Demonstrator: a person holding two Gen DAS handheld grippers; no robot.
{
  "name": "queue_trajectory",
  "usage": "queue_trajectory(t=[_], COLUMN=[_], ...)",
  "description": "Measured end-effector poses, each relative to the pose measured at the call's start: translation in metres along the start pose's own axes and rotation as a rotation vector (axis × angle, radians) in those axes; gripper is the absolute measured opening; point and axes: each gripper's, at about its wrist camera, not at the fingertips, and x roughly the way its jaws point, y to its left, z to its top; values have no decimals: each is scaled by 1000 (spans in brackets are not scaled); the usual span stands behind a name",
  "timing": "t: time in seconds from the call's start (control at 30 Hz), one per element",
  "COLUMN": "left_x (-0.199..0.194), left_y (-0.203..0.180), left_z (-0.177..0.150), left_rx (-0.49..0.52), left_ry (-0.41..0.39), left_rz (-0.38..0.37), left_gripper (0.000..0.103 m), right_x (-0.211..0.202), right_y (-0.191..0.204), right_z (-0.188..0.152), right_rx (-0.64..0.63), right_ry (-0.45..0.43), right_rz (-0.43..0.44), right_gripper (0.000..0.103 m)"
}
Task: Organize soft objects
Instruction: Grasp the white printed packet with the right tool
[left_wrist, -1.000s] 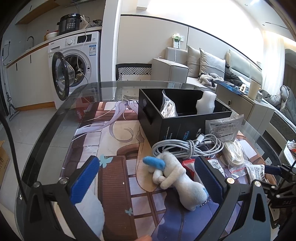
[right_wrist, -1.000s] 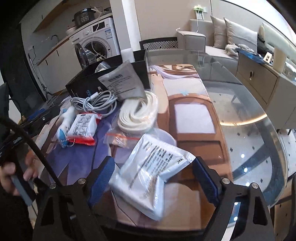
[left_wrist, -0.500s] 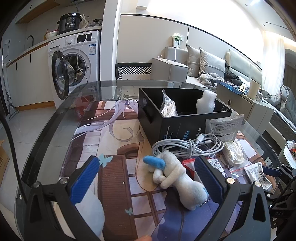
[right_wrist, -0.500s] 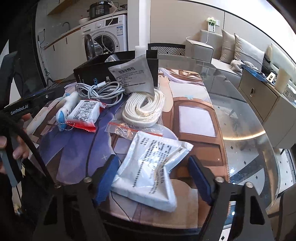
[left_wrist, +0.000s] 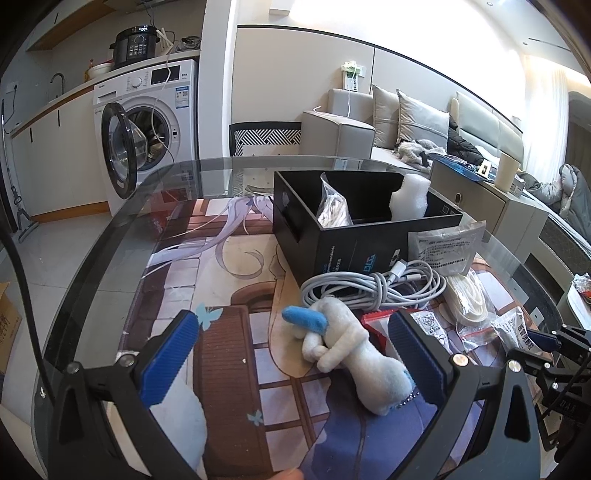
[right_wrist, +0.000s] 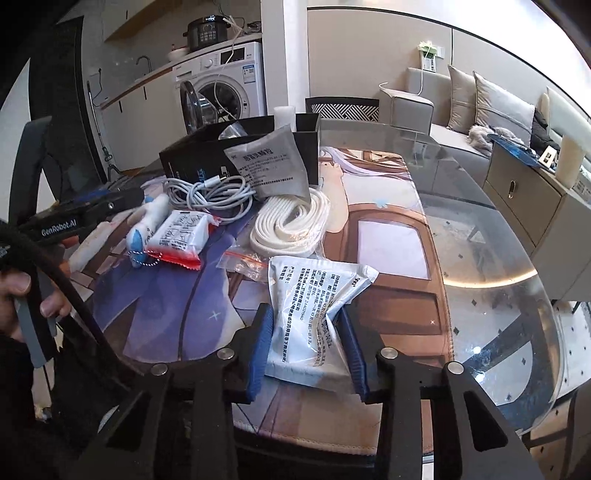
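Right gripper (right_wrist: 306, 347) fingers clamped on the white pouch (right_wrist: 314, 314), its near end hidden behind them. Left gripper (left_wrist: 295, 354) fingers wide apart, plush toy (left_wrist: 351, 350) between them on the glass counter (left_wrist: 110, 266). Black box (left_wrist: 354, 236) contents hard to read. Washing machine (left_wrist: 147, 129) behind.

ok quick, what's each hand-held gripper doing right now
Left hand-held gripper: open, holding nothing, plush toy between its fingers.
Right hand-held gripper: shut on white packet.
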Motion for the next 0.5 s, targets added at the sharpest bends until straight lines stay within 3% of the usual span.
queue_trajectory(t=[0.5], left_x=[14], left_y=[-6], left_z=[-3], left_rx=[-6], left_ry=[94], left_rz=[5], left_gripper=[103], right_x=[-14], right_y=[0], right_z=[3], right_rx=[11], right_ry=[-84], right_rz=[23], right_gripper=[34])
